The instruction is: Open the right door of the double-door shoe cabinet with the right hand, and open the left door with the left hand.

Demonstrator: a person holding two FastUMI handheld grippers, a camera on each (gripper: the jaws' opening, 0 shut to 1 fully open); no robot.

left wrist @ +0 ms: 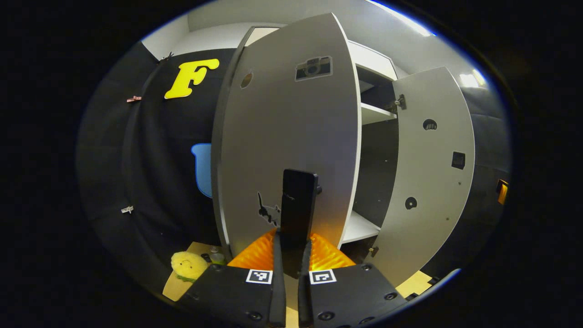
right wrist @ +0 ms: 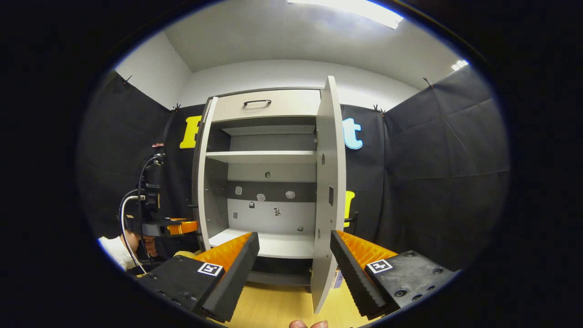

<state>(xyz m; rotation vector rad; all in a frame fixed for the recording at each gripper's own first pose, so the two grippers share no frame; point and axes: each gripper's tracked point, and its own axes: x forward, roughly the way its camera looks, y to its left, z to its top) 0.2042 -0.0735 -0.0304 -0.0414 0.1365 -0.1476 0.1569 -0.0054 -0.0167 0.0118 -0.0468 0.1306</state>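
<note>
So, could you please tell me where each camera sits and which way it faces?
Left gripper view: rides the left tool, shut on the left door's handle, facing that door.
Right gripper view: rides the open right tool, facing the cabinet shelves; a fingertip shows below.
Shared: the open right door.

from my right gripper view the cabinet (right wrist: 264, 182) stands open at centre frame, and its shelves (right wrist: 262, 156) are bare, so i have room to reach in between them. the right door (right wrist: 329, 191) juts edge-on toward me just right of centre, standing between my spread fingers, and blocks any sideways pass there. the other gripper (right wrist: 159, 225) and a hand sit at lower left beside the left door. in my left gripper view the left door (left wrist: 291, 136) fills the centre close ahead; the gap to its right, centre-right of frame, is free.
</note>
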